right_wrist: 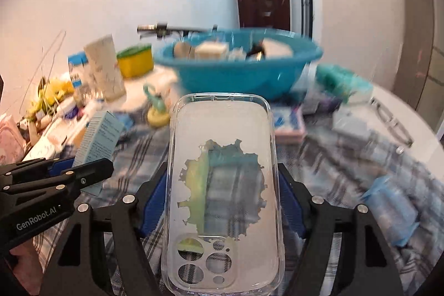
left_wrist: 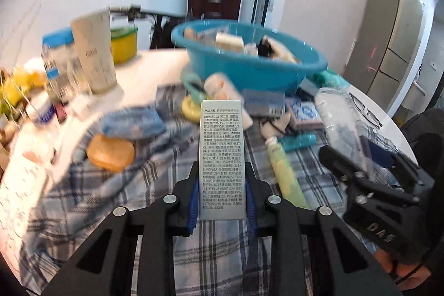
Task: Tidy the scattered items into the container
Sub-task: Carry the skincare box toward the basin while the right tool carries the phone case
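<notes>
Grippers both loaded: left gripper (left_wrist: 222,201) pinches a skincare box (left_wrist: 222,157), right gripper (right_wrist: 223,201) clamps a clear phone case (right_wrist: 222,185); blue basin (right_wrist: 236,76) straight ahead.

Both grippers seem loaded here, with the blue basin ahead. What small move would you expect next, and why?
Probably carry both forward over the blue basin and let go there. The left gripper is shut on a narrow printed box, the right gripper grips a clear phone case, and the basin, already holding items, sits just beyond them on the plaid cloth.
</notes>
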`<state>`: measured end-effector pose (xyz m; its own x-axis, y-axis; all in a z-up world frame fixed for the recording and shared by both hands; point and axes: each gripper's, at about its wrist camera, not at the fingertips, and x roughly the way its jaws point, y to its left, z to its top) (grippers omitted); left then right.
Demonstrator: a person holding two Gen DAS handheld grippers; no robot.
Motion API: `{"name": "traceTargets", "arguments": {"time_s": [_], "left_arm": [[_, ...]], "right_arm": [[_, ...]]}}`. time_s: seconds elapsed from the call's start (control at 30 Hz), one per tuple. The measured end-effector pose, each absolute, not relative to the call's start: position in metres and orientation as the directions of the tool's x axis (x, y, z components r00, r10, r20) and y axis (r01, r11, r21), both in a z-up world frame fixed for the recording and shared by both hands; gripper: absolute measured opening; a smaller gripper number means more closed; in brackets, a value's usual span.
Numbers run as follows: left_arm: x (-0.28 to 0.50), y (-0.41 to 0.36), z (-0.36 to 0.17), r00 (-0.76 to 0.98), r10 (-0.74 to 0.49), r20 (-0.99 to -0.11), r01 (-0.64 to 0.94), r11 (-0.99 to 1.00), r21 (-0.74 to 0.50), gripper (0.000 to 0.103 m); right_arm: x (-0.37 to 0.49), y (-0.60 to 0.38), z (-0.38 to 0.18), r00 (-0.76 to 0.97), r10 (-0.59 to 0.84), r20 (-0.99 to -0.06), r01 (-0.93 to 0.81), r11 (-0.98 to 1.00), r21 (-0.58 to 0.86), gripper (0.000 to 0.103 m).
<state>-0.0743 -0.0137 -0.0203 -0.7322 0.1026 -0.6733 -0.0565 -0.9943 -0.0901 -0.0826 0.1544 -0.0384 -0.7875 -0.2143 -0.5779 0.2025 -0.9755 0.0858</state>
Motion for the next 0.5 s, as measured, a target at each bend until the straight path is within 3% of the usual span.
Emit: {"name": "traceTargets", "arguments": {"time_s": [0.5], "left_arm": [[-0.062, -0.005, 0.031, -0.833, 0.117, -0.54, -0.09, -0.993, -0.077, 0.03]], "right_arm": [[-0.061, 0.173, 0.024, -0.904, -0.14, -0.404, 0.14, -0.99, 0.031, 0.071]]}}
